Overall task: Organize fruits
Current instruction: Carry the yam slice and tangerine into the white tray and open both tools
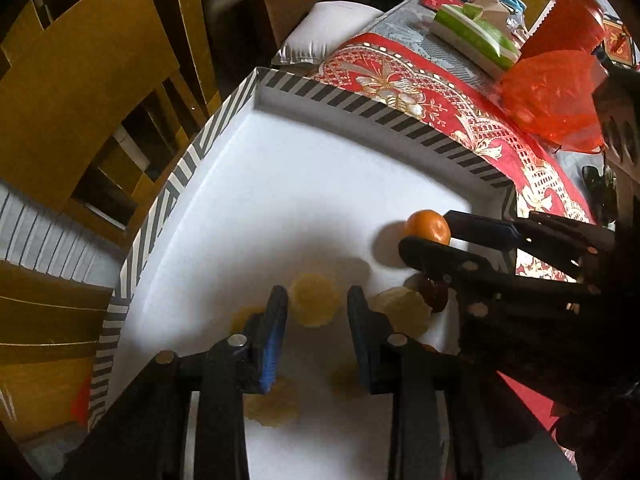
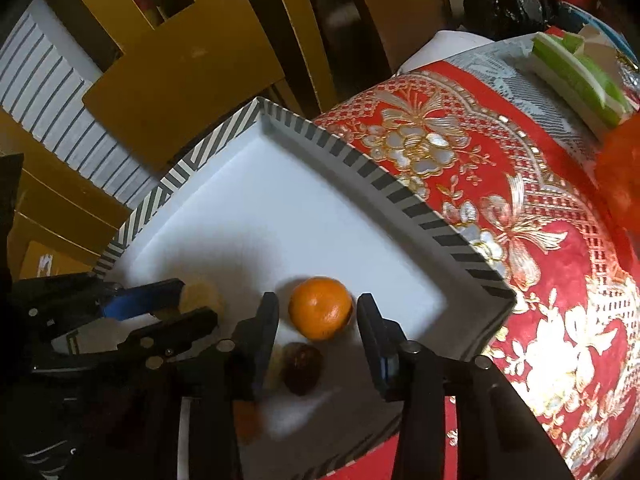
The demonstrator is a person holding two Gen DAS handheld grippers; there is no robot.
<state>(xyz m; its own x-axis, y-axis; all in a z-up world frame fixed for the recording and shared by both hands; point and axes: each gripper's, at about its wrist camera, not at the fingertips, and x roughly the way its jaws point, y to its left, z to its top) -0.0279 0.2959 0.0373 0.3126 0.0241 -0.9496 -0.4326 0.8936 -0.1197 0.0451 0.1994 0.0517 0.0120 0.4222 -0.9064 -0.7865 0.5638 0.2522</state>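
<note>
- The left wrist view looks forward and down along the left gripper point(image 1: 318, 308), close above the white tray point(image 1: 280, 184); its fingers rise from the bottom edge, with wooden chairs point(image 1: 80, 92) beyond the tray's far left.
- The right wrist view looks forward and down along the right gripper point(image 2: 318, 316), equally close above the tray point(image 2: 280, 216), with the red cloth point(image 2: 520, 216) off to its right.
- Each camera catches the other tool: the right gripper point(image 1: 426, 236) enters the left view from the right, the left gripper point(image 2: 192, 300) enters the right view from the left.
- Both views share the tray's striped far corner, the orange point(image 1: 428, 228) point(image 2: 320, 308) and the chairs.
</note>
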